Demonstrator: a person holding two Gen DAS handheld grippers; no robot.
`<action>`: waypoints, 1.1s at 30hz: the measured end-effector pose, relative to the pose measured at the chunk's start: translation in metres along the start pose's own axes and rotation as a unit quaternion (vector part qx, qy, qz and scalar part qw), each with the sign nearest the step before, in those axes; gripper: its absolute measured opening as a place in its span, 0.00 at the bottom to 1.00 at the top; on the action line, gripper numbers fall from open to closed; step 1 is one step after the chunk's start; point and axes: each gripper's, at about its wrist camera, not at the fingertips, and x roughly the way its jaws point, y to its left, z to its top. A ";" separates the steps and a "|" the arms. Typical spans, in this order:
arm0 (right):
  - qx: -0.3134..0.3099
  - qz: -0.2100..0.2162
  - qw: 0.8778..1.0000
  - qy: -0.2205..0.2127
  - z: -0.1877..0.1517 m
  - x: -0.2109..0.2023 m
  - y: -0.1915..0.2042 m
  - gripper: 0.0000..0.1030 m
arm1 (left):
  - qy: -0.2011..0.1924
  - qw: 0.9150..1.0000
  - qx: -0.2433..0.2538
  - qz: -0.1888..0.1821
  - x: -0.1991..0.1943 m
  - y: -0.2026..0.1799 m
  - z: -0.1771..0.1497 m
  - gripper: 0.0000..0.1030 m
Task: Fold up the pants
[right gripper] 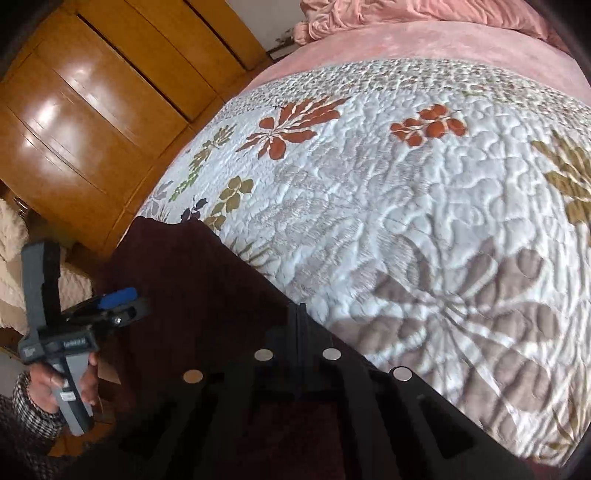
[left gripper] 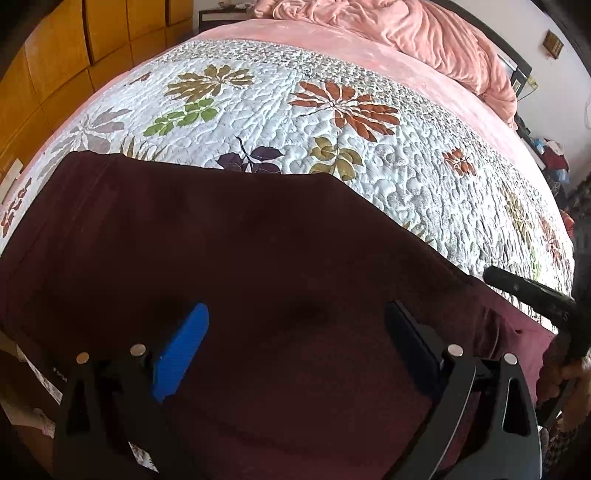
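Claws first: the left claw (left gripper: 295, 328) stands wide over the pants (left gripper: 229, 251), its blue finger (left gripper: 181, 354) on one side and black finger (left gripper: 413, 343) on the other, with dark maroon cloth spread in the gap between them; whether the tips touch the cloth cannot be told. Right claw (right gripper: 301, 317) is clamped tight, its two fingers pressed together, their tips down at the edge of the pants (right gripper: 192, 280); whether any fabric is pinched there cannot be told. In the left wrist view, the right claw (left gripper: 495, 277) shows as a black tip at the garment's right edge. Left of the right claw, the left claw (right gripper: 127, 299) shows from the side, held by a hand (right gripper: 55, 384) in a checked sleeve (right gripper: 29, 406). Under both claws the pants lie flat and broad on the near part of the bed, running beyond the left claw to a straight far edge. Past that edge stretches a white quilt (left gripper: 332, 155) with leaf and flower prints, ahead of both claws. Farther out, a pink sheet (left gripper: 406, 70) and a rumpled pink blanket (left gripper: 424, 29). Off to the left of the bed stand glossy wooden wardrobe doors (right gripper: 96, 110).
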 end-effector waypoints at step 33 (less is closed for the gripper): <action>0.368 -0.032 0.915 -0.164 -0.268 -0.274 -0.144 0.52 | 0.049 0.988 0.131 -0.072 0.013 -0.143 -0.053 0.97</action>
